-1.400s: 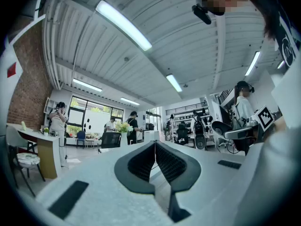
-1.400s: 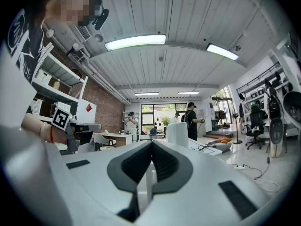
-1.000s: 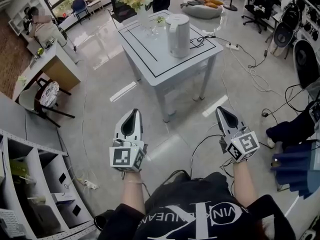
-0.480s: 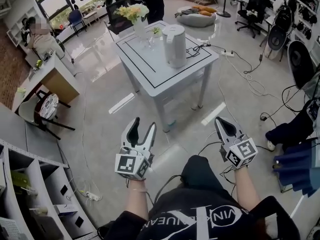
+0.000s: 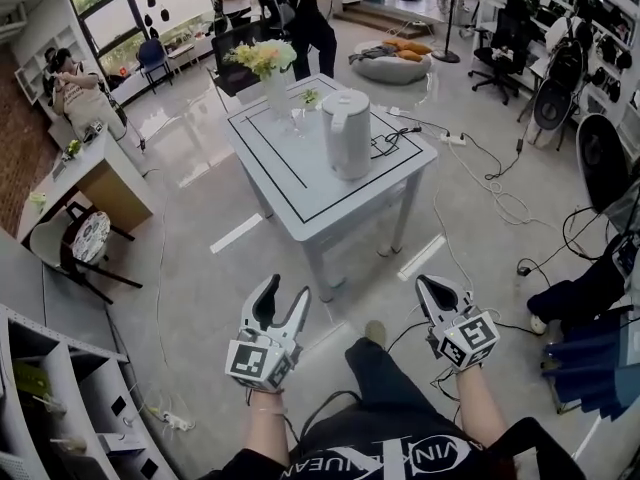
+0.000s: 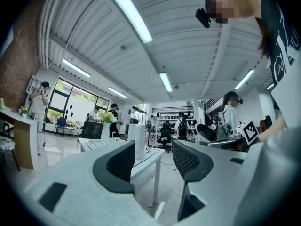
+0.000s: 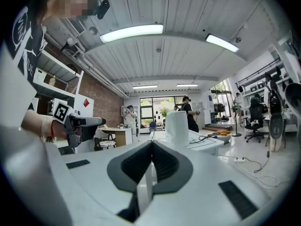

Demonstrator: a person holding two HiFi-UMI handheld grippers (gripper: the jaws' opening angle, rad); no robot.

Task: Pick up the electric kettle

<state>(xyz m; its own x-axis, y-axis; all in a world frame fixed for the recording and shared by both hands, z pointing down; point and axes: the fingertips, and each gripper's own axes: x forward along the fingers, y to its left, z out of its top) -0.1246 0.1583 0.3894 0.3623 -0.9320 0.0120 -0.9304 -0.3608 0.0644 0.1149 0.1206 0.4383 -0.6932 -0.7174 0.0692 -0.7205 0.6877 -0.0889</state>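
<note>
The white electric kettle stands upright on the white table, near its right side, with a black cord behind it. Both grippers hang over the floor well short of the table, pointing toward it. My left gripper is open with nothing between its fingers; in the left gripper view the kettle shows far off beyond the jaws. My right gripper is shut and empty; in the right gripper view the kettle rises above the closed jaws.
A vase of flowers stands behind the kettle. Cables and a power strip lie on the floor right of the table. A chair and desk stand at left, shelving at lower left. People stand at the back.
The left gripper's jaws have opened. Both grippers sit lower in the head view, and the table and kettle appear closer. The person's leg has stepped forward.
</note>
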